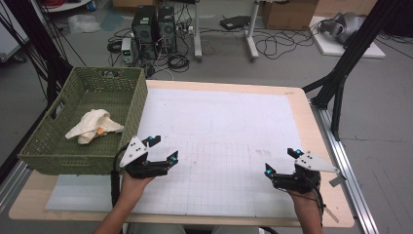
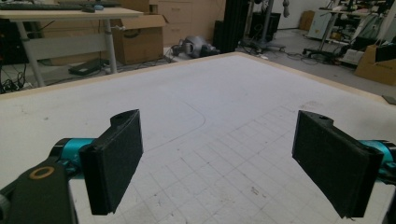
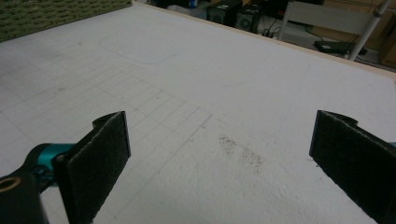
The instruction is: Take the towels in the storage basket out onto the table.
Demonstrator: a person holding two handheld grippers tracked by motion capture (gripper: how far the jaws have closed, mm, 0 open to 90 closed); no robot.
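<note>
Both my left gripper [image 1: 162,148] and right gripper [image 1: 281,161] hover with jaws spread, empty, so I'd steer left toward the far-left green basket [image 1: 124,129], descending squarely over the cream cloth [image 1: 95,126].

high view steeply down over the table [image 1: 302,105], both gripper views low, close, across its white mat [image 2: 224,88]

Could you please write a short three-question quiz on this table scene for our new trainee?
1. True or false: the left gripper holds the cloth.
2. Where does the cloth lie? A) in the green basket B) on the white mat C) on the floor
3. How do the right gripper jaws stand?

Key: 1. False, its jaws are open and empty. 2. A. 3. Open, with nothing between them.
</note>
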